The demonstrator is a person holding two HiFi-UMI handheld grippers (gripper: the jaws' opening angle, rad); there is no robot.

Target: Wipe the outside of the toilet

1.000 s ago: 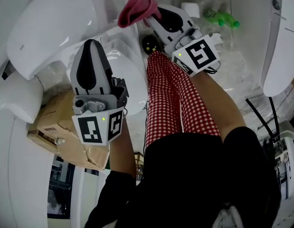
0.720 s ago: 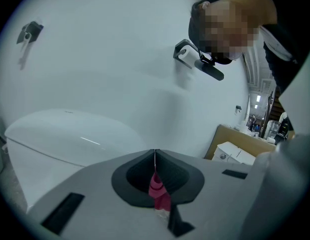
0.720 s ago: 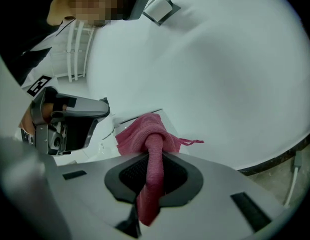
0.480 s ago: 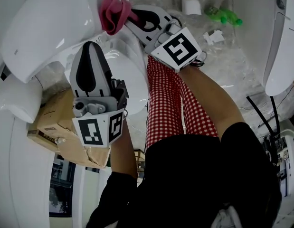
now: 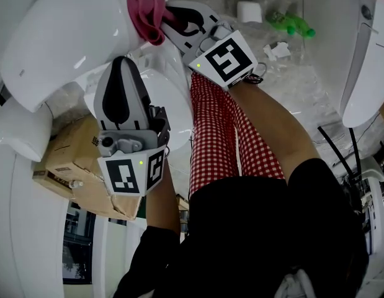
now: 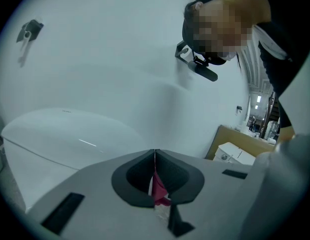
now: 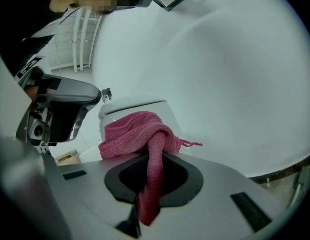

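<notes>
A pink cloth (image 5: 148, 14) hangs bunched from my right gripper (image 5: 169, 16), which is shut on it. The cloth rests against the side of a large white toilet body (image 5: 61, 30) at the upper left. In the right gripper view the cloth (image 7: 129, 134) drapes through the jaws of the right gripper (image 7: 153, 160), with white ceramic (image 7: 220, 84) close behind. My left gripper (image 5: 120, 61) is lower, over a white bowl (image 5: 170, 95), pointing at the toilet. The left gripper (image 6: 155, 153) has its jaws together on nothing; smooth white ceramic (image 6: 94, 84) fills its view.
A person's leg in red-checked trousers (image 5: 223, 135) runs down the middle. A cardboard box (image 5: 74, 160) lies at the left. A green bottle (image 5: 291, 23) and a paper roll (image 5: 249, 10) lie on the floor beyond. Another white toilet (image 5: 359, 61) and cables (image 5: 340, 154) are at the right.
My right gripper has swung left with the pink cloth and brought it against the white toilet body. The left gripper has hardly moved.
</notes>
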